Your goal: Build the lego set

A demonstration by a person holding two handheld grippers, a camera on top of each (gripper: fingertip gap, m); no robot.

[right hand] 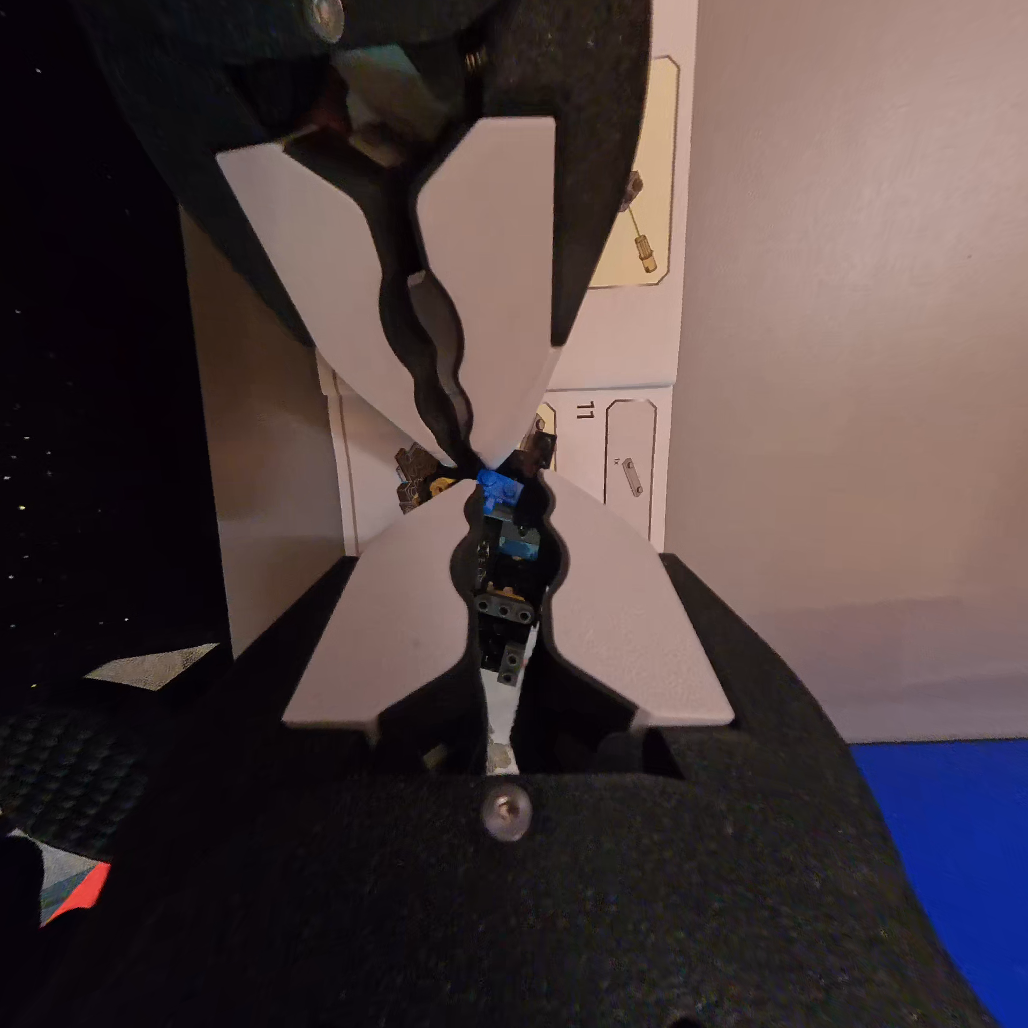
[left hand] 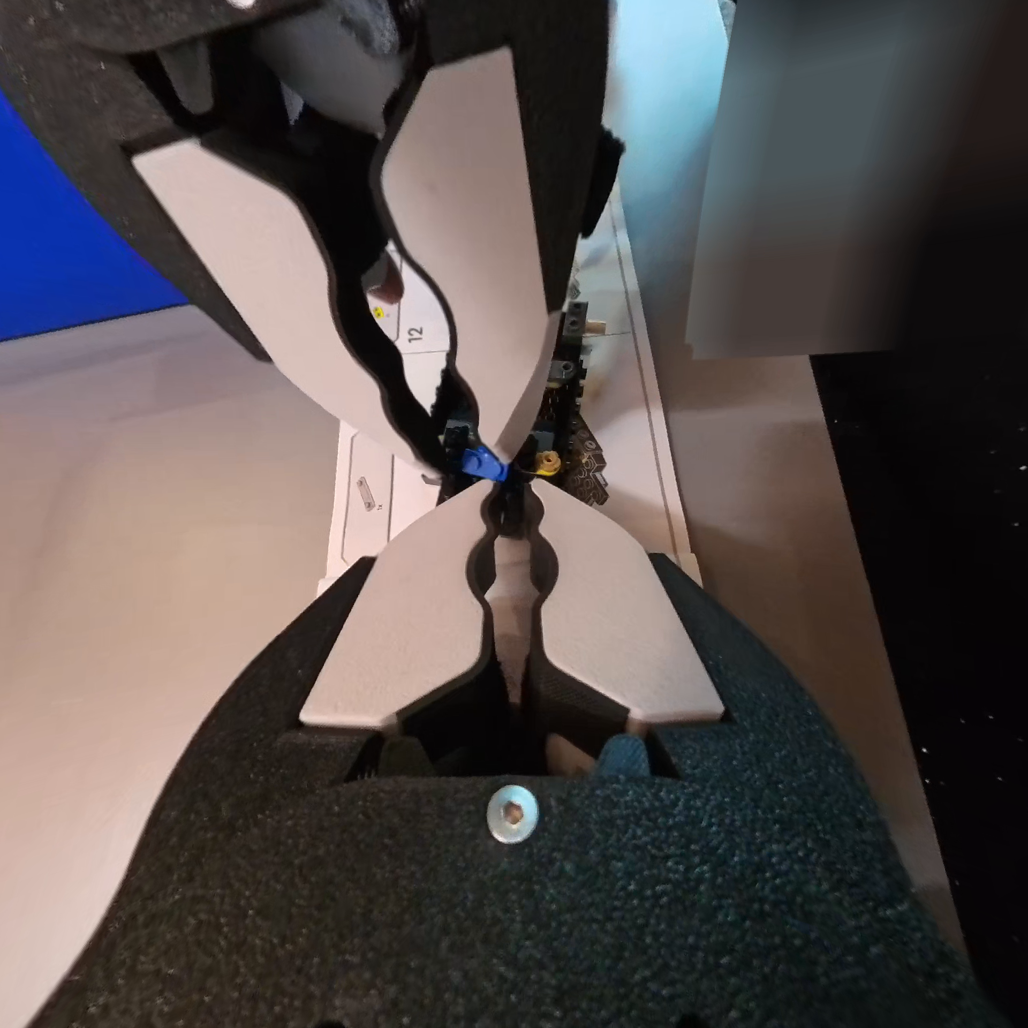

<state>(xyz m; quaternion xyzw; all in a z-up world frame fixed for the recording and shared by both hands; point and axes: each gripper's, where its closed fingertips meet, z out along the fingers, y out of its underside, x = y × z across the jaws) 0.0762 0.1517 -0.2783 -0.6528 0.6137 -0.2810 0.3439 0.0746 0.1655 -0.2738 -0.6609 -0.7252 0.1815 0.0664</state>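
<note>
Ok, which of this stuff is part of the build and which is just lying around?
In use:
left gripper
right gripper
blue Lego plate
dark Lego assembly
instruction booklet

Lying about:
blue sheet
red-edged scrap

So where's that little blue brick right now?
The little blue brick sits mid-frame in both wrist views, wedged where the two tongs' tips meet, atop the dark lego model, above the open instruction booklet.
</note>
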